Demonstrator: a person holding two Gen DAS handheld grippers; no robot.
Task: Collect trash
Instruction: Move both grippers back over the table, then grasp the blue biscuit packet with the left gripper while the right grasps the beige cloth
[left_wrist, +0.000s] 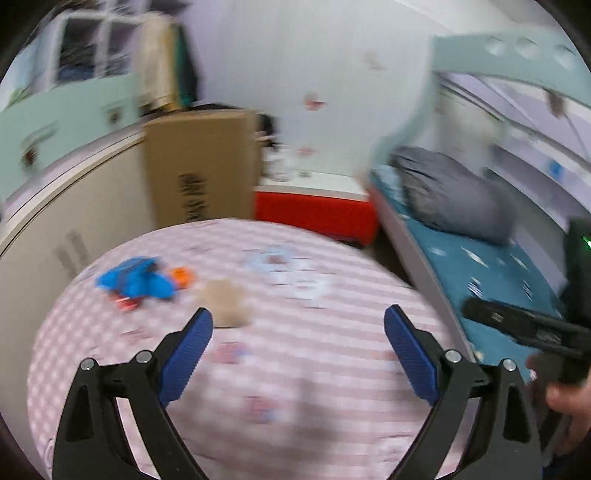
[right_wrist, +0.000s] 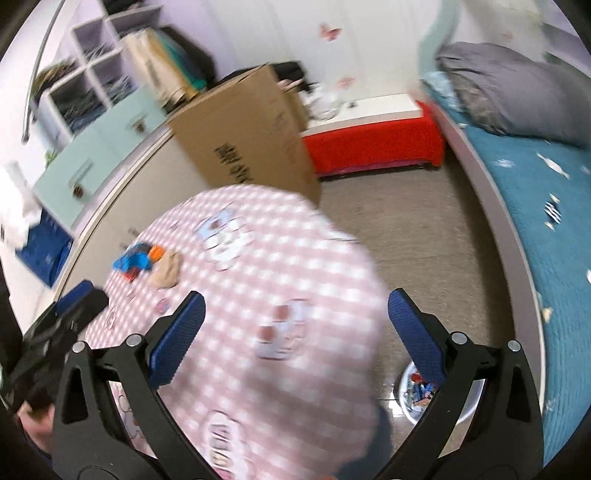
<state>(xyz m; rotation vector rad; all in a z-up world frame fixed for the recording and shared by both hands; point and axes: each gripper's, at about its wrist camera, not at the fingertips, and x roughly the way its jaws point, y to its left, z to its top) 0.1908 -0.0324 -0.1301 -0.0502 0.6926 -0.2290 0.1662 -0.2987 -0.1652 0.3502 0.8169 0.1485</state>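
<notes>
Both hand-held grippers, left (left_wrist: 298, 334) and right (right_wrist: 296, 317), spread empty above tabletop (left_wrist: 332, 369), lining up for the crumpled brown paper (left_wrist: 226, 302).

Blue wrapper (right_wrist: 133, 261) on checked tablecloth (right_wrist: 295, 273)

The tabletop (left_wrist: 295, 369) wears pink-and-white check with cartoon prints. On it lie a blue wrapper (left_wrist: 136, 277), an orange piece (left_wrist: 183, 277) and a tan wad (left_wrist: 225, 302). The bed (right_wrist: 535, 192) is teal with white motifs, its pillow (right_wrist: 517, 92) grey. The tongs' pads (left_wrist: 186, 360) are blue on black.
</notes>
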